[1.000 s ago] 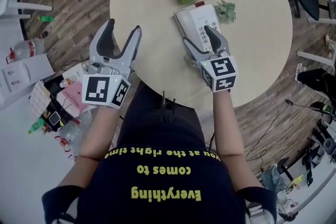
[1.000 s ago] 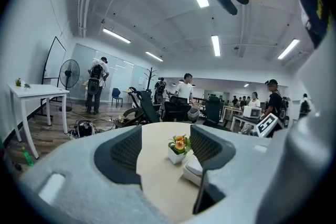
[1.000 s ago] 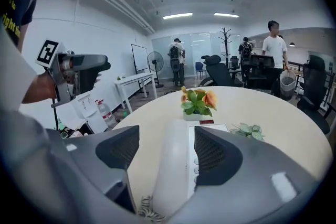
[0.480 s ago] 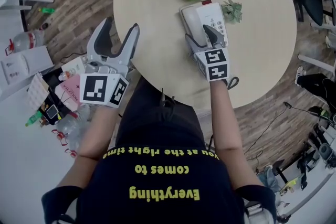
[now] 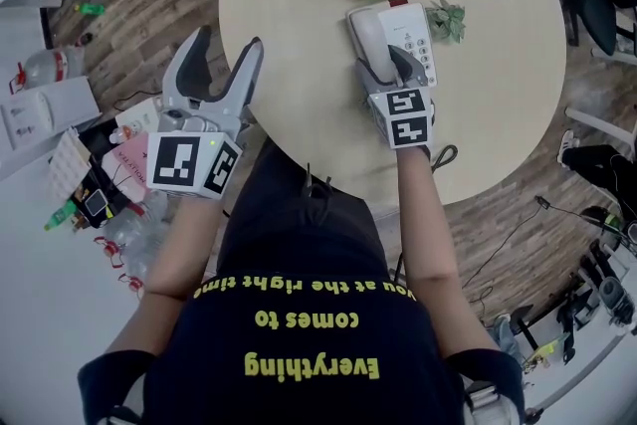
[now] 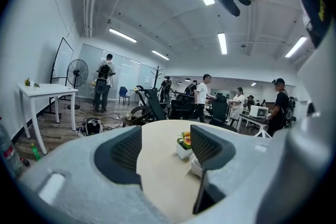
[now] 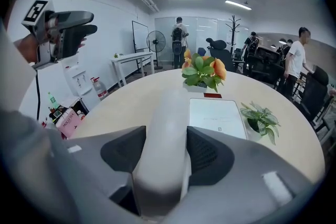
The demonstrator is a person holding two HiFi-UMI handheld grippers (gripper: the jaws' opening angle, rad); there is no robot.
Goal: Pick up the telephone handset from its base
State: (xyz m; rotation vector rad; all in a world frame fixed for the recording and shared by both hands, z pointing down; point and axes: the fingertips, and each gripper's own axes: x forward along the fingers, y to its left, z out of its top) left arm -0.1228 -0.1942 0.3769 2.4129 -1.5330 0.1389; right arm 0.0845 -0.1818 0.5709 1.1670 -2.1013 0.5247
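Two tongs: right tongs (image 7: 167, 157) closing astride the handset (image 7: 168, 107) on its base (image 7: 216, 119) — lining up a side pinch; left tongs (image 5: 227, 45) wide, empty, parked at eight o'clock.

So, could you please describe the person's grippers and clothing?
Left gripper and right gripper, its jaws closing around the white telephone handset, are light grey with dark ribbed pads and marker cubes. The person wears a dark short-sleeved T-shirt with yellow lettering.
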